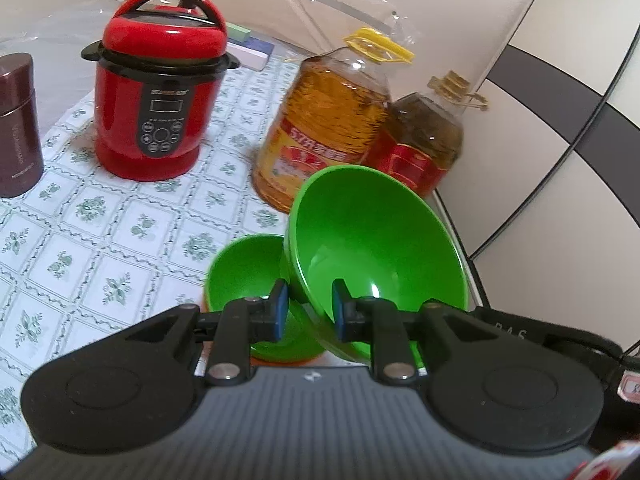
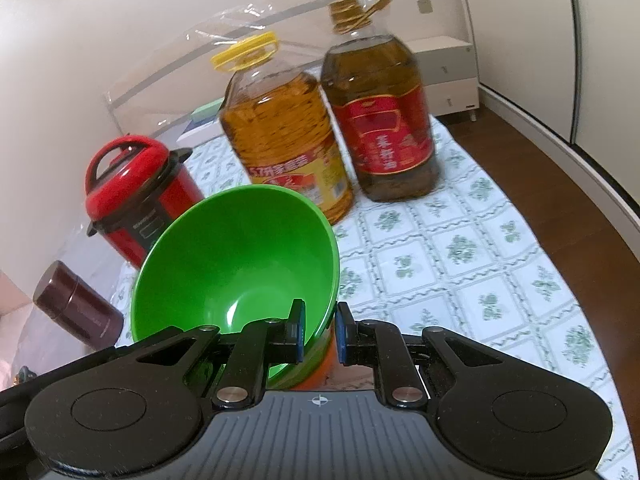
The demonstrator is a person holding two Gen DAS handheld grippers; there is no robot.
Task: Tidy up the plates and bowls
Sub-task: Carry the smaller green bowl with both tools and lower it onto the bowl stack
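Both the left gripper (image 1: 307, 309) and the right gripper (image 2: 320, 332) have jaws clenched on one tilted green bowl (image 1: 376, 240), so uneven pulling could twist it loose onto the tabletop (image 1: 120, 220).

We cannot see the base of the smaller green plastic bowl (image 1: 244, 268); gripper hardware hides it. The picture's left edge cuts the maroon cylindrical canister (image 1: 16, 124). Label print on the yellow-capped clear oil jug (image 2: 280, 136) blurs beyond reading.

Glossy green plastic bowl (image 2: 240, 256), shiny red cooker (image 1: 160, 100), clear plastic oil bottles (image 2: 280, 136), printed tablecloth (image 2: 460, 248).
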